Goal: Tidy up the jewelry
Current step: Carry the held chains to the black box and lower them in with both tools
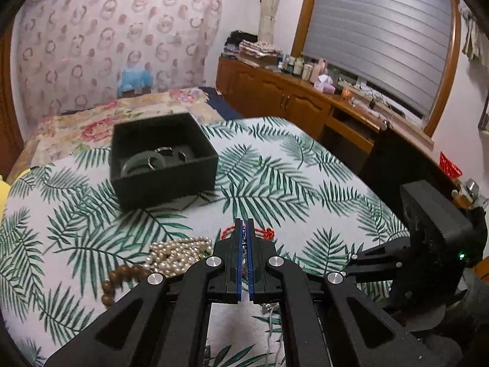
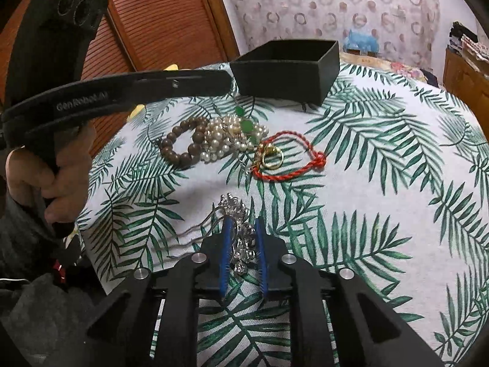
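We show the left claw (image 1: 244,229) with its blue pads pressed together; whether anything thin is nipped between them we cannot tell, though a red cord (image 1: 265,232) shows just behind the tips. The right claw (image 2: 244,232) has narrowed around a silver chain piece (image 2: 241,238), which lies between its pads; contact looks likely, but we cannot confirm a firm hold.

Outward from the right claw, at about 12 o'clock, the unsorted heap remains on the leaf-print bench (image 2: 382,168): a brown bead bracelet (image 2: 180,143), a tangle of pearls (image 2: 226,140) with green stones, gold rings (image 2: 270,157), and the red cord loop (image 2: 293,159). Farther off at 12 o'clock stands the black box (image 1: 165,162), open-topped.

Progress, as we judge it, is partial. The box already holds a green bangle (image 1: 134,163) and a few metal rings (image 1: 163,151); most pieces lie outside it, well apart from the box.
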A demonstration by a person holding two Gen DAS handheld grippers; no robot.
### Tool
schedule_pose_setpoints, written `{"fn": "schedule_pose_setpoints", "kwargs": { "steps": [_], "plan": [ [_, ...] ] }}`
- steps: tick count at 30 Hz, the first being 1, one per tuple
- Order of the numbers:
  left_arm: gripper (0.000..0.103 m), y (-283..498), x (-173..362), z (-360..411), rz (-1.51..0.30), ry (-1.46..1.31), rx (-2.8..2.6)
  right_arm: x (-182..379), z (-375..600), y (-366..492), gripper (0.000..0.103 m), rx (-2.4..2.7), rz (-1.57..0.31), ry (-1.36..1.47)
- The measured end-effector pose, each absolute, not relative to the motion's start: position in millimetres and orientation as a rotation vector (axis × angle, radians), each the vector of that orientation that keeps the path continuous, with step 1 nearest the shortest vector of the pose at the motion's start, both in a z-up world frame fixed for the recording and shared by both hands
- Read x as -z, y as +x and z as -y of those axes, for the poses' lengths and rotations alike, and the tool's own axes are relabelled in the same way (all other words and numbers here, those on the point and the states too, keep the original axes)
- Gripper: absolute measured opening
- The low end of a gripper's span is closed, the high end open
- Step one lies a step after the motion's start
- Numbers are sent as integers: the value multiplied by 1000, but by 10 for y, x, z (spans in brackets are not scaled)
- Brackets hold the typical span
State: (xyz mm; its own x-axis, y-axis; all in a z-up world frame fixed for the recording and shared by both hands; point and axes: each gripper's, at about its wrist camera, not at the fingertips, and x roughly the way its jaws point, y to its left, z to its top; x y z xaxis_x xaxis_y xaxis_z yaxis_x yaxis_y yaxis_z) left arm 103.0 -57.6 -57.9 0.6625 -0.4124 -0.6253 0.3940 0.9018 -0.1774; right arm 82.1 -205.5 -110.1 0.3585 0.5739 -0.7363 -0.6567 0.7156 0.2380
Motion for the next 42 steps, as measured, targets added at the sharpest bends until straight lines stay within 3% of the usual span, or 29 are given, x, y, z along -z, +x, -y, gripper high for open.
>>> {"fn": "schedule_pose_setpoints", "kwargs": {
  "steps": [14, 33, 42],
  "plan": [
    [1, 1092, 161, 374, -615, -17, 415, 729, 2127, 1036, 12, -752, -777, -136],
    [1, 1797, -180, 90, -579, -26, 369, 166, 1978, 1733, 10, -776, -667, -194],
    [2, 2273, -30, 31, -638, -14, 345, -72, 1811, 2326, 10, -777, -619, -181]
  ]
}}
